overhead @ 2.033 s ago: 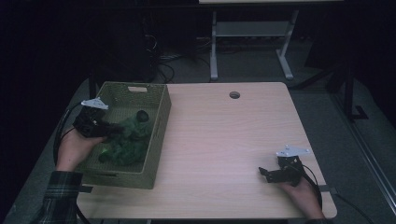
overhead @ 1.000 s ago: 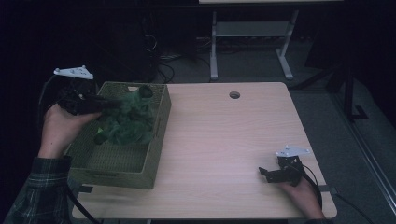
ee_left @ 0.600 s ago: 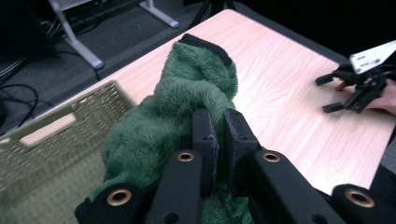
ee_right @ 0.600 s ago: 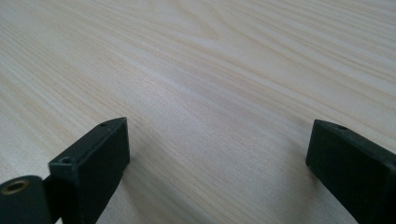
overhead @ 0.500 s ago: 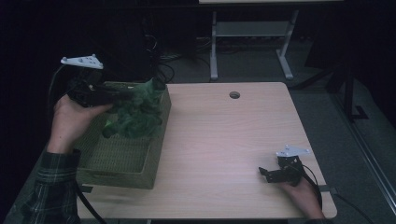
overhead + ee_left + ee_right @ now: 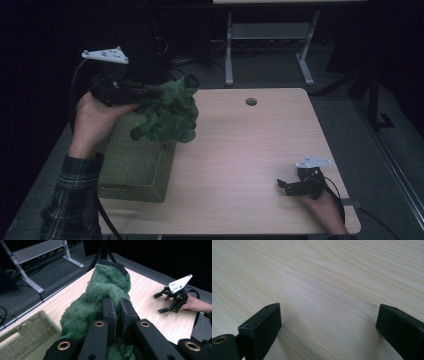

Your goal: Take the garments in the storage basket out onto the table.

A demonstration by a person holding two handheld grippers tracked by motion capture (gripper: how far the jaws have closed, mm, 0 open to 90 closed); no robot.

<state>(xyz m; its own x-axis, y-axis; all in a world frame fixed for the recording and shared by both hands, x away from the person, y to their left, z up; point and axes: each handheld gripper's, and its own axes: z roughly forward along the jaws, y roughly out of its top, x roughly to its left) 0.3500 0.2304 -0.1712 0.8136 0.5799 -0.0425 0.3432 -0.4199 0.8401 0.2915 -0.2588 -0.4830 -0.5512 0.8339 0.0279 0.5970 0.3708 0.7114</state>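
Note:
A fuzzy green cloth (image 6: 167,114) hangs in the air over the right rim of an olive woven basket (image 6: 135,160). My left gripper (image 6: 155,91) is shut on its upper part and held level, pointing right. Seen along the left gripper (image 6: 116,310), the two jaws pinch a fold of the green cloth (image 6: 105,290), which bulges out beyond them. My right gripper (image 6: 281,186) rests low on the wooden table (image 6: 250,145) near its front right corner. From the right gripper (image 6: 328,322) its jaws stand wide apart with only bare wood between them.
A round cable hole (image 6: 251,101) sits near the table's far edge. A metal-legged stand (image 6: 265,45) is on the dark floor beyond the table. The right hand and gripper (image 6: 175,296) show far off in the left gripper view.
My left hand has lifted the green cloth out of the basket and carried it up and to the right, over the basket's rim. The right gripper has stayed put.

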